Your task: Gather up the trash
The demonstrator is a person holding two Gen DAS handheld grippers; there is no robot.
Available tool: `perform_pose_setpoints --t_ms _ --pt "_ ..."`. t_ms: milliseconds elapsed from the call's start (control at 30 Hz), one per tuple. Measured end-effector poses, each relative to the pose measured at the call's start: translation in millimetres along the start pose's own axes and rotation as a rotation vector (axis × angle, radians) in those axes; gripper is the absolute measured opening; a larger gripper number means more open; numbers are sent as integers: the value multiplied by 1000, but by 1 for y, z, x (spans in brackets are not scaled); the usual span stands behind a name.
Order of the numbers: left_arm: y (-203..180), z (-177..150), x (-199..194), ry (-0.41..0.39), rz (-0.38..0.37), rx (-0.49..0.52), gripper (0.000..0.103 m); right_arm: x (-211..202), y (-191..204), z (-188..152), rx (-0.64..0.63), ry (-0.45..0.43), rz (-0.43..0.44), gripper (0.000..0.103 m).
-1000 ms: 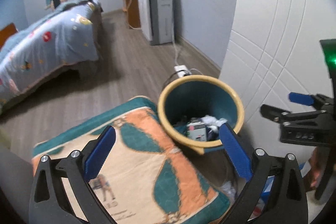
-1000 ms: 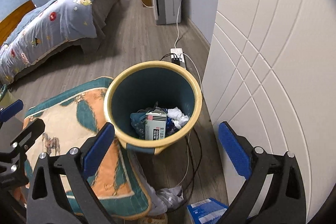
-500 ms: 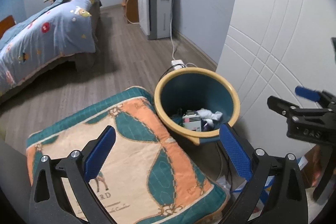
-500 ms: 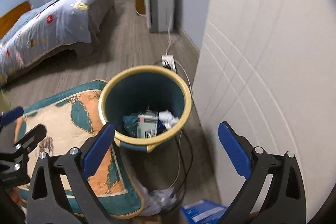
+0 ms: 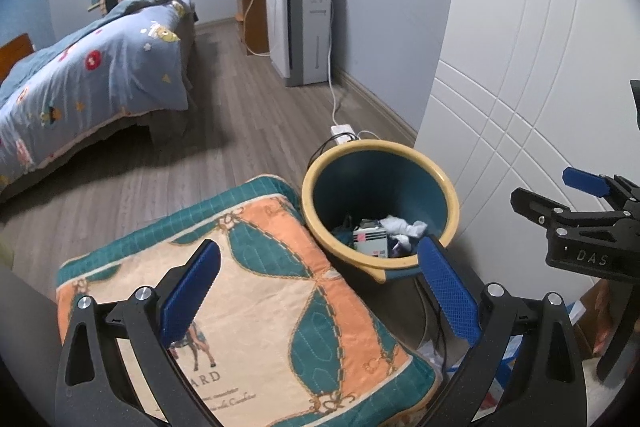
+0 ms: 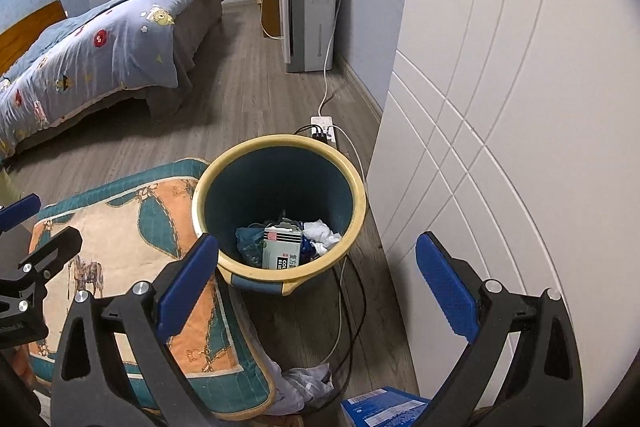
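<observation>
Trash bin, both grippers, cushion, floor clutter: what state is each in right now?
Trash bin: upright, no lid, partly filled.
Carton: lying inside the bin.
Crumpled tissue: inside the bin, beside the carton.
Left gripper: open, empty.
Right gripper: open, empty.
Cushion: lying flat, edge against the bin.
Blue box: on the floor, outside the bin.
Power strip: cables plugged in.

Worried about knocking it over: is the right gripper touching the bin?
Apart. The right wrist view shows the right gripper open, empty, held above the bin; neither finger meets its rim.
</observation>
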State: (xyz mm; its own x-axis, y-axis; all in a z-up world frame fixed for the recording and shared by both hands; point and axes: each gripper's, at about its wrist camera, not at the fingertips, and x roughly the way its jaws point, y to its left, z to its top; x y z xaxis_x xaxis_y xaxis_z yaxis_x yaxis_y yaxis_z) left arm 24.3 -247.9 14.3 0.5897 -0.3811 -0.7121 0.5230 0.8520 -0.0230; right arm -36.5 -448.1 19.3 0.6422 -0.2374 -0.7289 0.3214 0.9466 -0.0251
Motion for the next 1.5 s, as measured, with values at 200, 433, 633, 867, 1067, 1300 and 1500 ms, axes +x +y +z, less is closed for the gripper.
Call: perform_pose_setpoints --t_ms 200,433,633,867,1067,1300,1500 --pt "-1 0 -1 2 -1 4 98 -2 2 0 -10 -10 -6 97" --pt "-2 0 -1 6 -3 9 98 -3 1 0 -4 -6 -5 97" --pt "-3 -1 -1 5 -4 14 98 -2 0 0 -4 -4 -6 97" --pt "-2 -2 -1 4 -3 16 98 -2 -1 1 -3 -2 -8 97" --pt "-1 -2 -2 5 -7 18 98 -2 -1 1 -2 -2 -9 97" --pt "-2 -2 -1 6 -6 17 98 -2 -2 0 -2 -1 -11 97" --pt "-1 -2 -2 6 -11 16 98 -1 -2 0 -1 -1 -13 97"
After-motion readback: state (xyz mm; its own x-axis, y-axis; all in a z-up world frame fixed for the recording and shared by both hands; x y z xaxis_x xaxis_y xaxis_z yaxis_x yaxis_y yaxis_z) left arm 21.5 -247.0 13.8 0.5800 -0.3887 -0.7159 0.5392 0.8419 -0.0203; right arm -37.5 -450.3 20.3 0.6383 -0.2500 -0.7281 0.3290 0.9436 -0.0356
